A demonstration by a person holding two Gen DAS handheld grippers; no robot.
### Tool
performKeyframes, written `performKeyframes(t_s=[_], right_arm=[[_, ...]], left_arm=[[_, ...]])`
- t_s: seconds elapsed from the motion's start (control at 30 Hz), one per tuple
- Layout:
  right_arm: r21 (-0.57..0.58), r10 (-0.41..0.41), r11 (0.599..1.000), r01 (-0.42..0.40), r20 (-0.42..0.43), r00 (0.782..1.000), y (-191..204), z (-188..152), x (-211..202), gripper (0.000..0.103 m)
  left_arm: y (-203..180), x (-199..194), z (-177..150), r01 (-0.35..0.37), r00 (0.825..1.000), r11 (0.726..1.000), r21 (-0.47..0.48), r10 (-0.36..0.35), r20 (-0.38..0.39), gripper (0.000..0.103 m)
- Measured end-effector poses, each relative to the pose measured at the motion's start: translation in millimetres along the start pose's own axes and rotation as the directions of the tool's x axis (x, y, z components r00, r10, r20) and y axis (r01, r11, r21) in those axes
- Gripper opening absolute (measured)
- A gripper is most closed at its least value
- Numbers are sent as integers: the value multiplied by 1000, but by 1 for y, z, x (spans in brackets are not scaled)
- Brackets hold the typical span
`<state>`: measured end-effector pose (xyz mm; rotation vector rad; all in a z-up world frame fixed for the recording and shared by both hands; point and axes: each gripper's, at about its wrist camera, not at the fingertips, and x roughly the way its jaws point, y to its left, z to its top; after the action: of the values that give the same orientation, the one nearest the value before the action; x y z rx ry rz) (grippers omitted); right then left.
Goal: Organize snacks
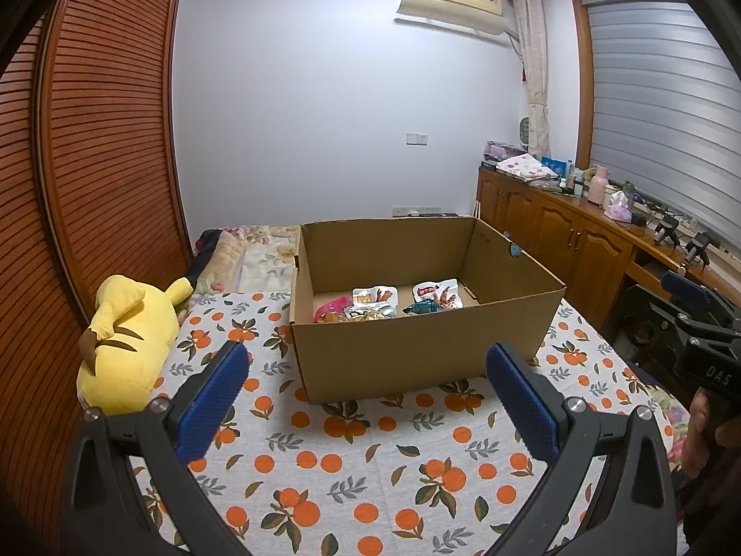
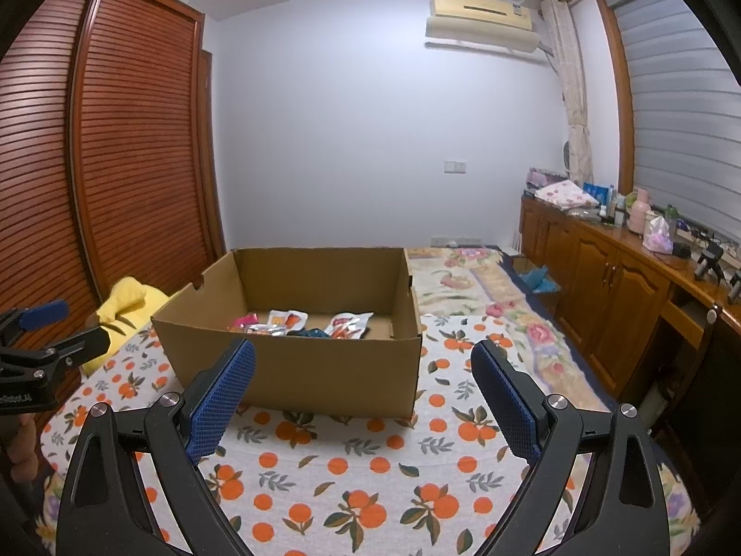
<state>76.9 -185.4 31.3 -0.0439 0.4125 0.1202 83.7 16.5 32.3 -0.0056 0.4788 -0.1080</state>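
Both grippers' fingers [image 1: 521, 401] [image 2: 222, 401] wide apart, empty, before cardboard box [image 1: 417, 347] of perhaps six snack packets [image 1: 375, 299].

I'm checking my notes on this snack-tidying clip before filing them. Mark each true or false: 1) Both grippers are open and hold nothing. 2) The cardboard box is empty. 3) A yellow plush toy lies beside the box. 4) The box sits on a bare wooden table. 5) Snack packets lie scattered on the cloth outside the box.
1) True: the left gripper and the right gripper are both open, with nothing between the fingers.
2) False: several snack packets lie on the floor of the cardboard box.
3) True: the yellow plush toy lies beside it.
4) False: it sits on an orange-print cloth.
5) False: none show on the cloth.
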Motion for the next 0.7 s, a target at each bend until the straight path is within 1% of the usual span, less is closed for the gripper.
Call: performKeyframes(t_s=[0.7], right_arm=[[2,0,1000,0,1,1000,0,-1,0,96]], left_arm=[[-1,-3,1,1,1000,1000,7,-1,5,103]])
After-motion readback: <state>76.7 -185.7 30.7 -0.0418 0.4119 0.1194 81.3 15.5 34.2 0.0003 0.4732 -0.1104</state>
